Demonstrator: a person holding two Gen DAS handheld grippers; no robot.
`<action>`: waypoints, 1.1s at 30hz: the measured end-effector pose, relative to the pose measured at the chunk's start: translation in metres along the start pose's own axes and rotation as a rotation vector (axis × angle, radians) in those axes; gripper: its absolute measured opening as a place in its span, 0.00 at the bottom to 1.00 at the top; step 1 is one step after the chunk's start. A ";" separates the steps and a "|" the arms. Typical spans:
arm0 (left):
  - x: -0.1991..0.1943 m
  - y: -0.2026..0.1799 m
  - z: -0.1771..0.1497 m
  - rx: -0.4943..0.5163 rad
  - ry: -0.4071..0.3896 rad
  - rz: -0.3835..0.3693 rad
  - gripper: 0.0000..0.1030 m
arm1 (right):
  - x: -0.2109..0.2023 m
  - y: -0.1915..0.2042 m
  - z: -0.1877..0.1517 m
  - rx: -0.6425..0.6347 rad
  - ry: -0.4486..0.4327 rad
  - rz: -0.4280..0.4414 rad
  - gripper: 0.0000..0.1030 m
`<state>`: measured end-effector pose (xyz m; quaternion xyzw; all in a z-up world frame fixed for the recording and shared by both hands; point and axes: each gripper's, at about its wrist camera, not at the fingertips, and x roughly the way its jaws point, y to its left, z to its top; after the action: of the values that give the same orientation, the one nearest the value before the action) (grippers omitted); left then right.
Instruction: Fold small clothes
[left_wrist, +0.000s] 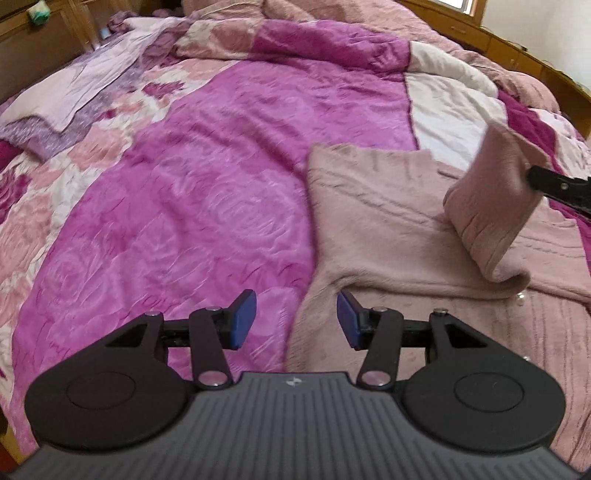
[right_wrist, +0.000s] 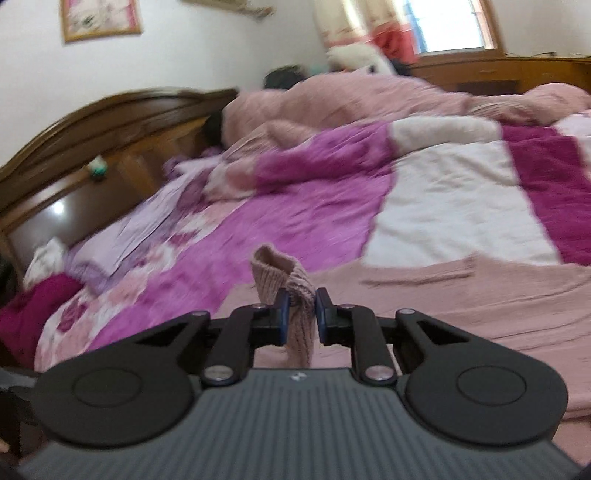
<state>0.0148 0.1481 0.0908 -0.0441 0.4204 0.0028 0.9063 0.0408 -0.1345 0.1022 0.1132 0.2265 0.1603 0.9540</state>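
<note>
The right claw (right_wrist: 298, 308) grips the sweater's sleeve cuff (right_wrist: 286, 280); the sweater (left_wrist: 388, 221) body lies beside the open, empty left claw (left_wrist: 295, 319).

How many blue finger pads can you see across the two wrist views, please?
4. Two on the left gripper's open fingers, over the pink sweater's edge; two on the right gripper, pinching the sweater's cuff.

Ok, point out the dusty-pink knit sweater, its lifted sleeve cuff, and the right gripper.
dusty-pink knit sweater (left_wrist: 376, 221): left wrist view, flat body.
lifted sleeve cuff (right_wrist: 280, 271): right wrist view, ribbed end.
right gripper (right_wrist: 300, 306): right wrist view, between fingertips.
</note>
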 end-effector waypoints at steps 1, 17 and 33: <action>0.000 -0.003 0.002 0.007 -0.005 -0.006 0.55 | -0.004 -0.008 0.001 0.009 -0.012 -0.022 0.18; 0.030 -0.045 0.025 0.054 -0.019 -0.080 0.55 | -0.049 -0.132 -0.035 0.257 -0.019 -0.348 0.18; 0.054 -0.064 0.036 0.081 -0.006 -0.086 0.55 | -0.071 -0.164 -0.038 0.324 0.009 -0.346 0.57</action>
<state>0.0797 0.0853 0.0778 -0.0255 0.4152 -0.0531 0.9078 0.0053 -0.3057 0.0501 0.2235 0.2696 -0.0434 0.9357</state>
